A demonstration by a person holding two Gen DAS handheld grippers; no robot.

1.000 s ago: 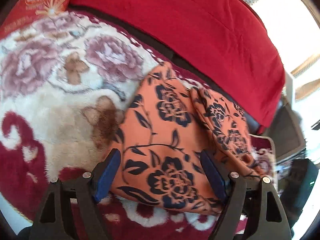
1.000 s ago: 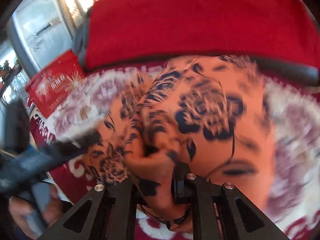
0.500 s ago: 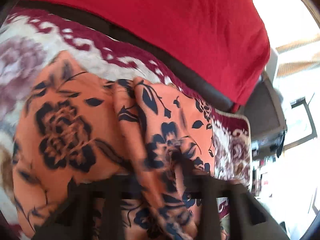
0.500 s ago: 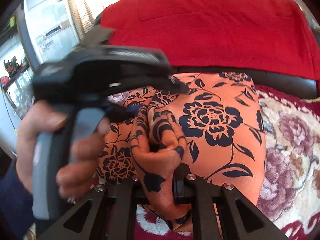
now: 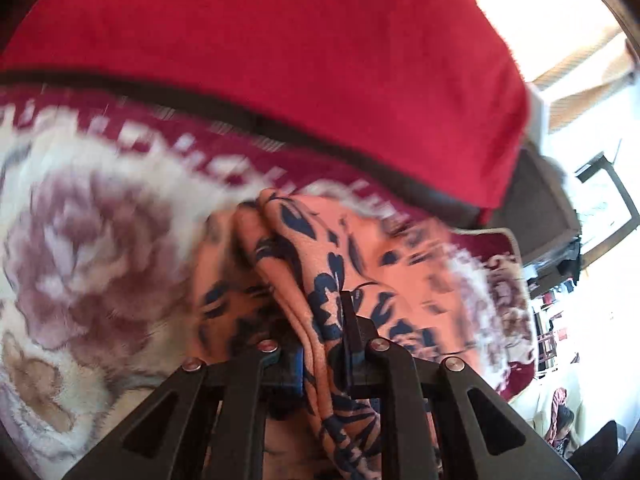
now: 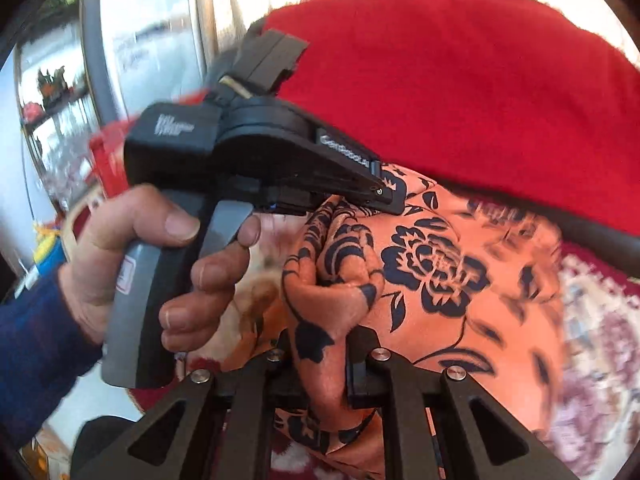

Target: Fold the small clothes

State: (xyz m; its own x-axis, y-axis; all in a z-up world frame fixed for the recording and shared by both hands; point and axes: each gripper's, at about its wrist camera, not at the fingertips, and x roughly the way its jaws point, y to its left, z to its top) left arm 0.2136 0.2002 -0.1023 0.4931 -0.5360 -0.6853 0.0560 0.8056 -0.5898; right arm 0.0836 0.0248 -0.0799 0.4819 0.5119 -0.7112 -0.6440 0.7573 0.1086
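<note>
Left wrist view: the orange floral garment (image 5: 320, 264) is bunched into a ridge, and my left gripper (image 5: 322, 344) has just been closing, with a fold of that cloth now pinched between its narrow jaws. The frame is motion-blurred, so I can't read how the rest of the cloth lies.

Right wrist view is sharper. My right gripper (image 6: 320, 354) is clamped on another gathered fold at the near edge. The garment spreads right and far from there, flat-ish, with a large dark flower print. Only this view shows the left gripper from outside: it comes in from the left, tip on the garment's far-left part, held by a hand (image 6: 160, 268) with a dark blue sleeve (image 6: 36, 356).

The garment lies on a plush floral blanket (image 5: 88, 248), cream with mauve roses and a maroon border. Behind it, touching the far border, is a red cushion (image 6: 460, 88) over a dark backrest edge.

Room: a metallic appliance (image 6: 152, 32) far left in the right view; bright window glare and a dark frame far right in the left view.

Bare blanket shows to the left of the garment in the left view and to the right in the right view.
</note>
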